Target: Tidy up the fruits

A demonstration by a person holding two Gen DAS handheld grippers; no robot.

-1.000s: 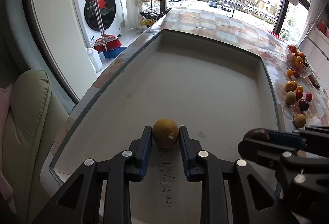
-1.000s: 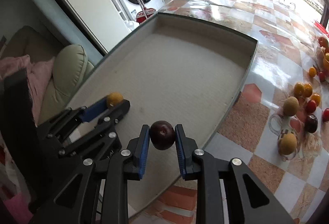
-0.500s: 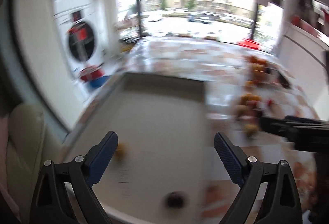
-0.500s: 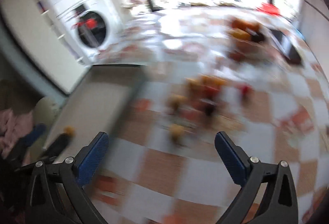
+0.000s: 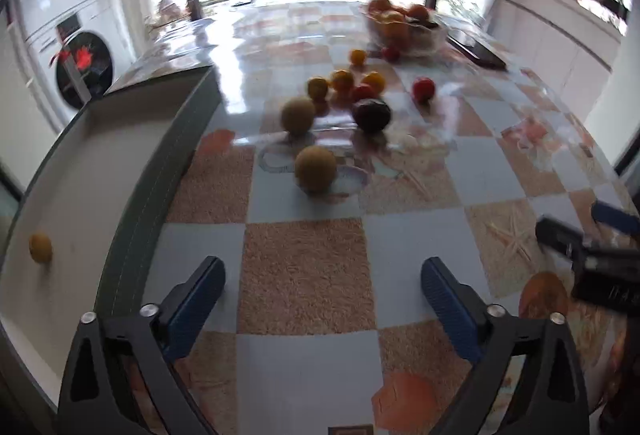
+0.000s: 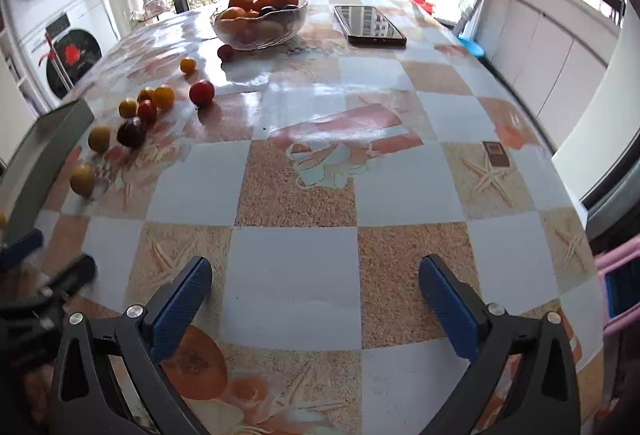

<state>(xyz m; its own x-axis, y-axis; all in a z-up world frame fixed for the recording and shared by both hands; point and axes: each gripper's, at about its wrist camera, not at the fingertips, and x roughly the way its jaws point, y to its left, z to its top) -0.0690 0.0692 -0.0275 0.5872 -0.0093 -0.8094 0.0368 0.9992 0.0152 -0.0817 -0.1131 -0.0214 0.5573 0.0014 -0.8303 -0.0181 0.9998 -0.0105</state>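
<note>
Glossy checked covering in pale blue and sandy orange, printed with starfish and shells, lay over the surface (image 6: 296,275). The left gripper (image 5: 322,287) hung above its near part, fingers (image 5: 200,295) spread wide after just opening, with only bare checks between them. The right gripper (image 6: 316,287) hung likewise over the near middle, its fingers (image 6: 448,299) wide apart after just opening and nothing between them.

Along the left edge stood a grey tray (image 5: 160,171) with a raised wall. One small yellow fruit (image 5: 40,247) lay alone on its pale floor near the near end, well apart from the wall.

The loose fruits clustered on the surface just beside the tray's wall, toward the far left: two tan round fruits (image 5: 315,169), a dark plum (image 5: 371,115), a red one (image 5: 423,89) and several small orange and yellow ones (image 5: 342,80). Beyond them, near the far edge, a glass bowl (image 6: 260,31) held oranges, with a dark phone (image 6: 370,24) lying flat just to its right.

The near half and whole right side of the surface, out to the right edge, lay open. A pink object (image 6: 618,283) showed past the near right edge.
</note>
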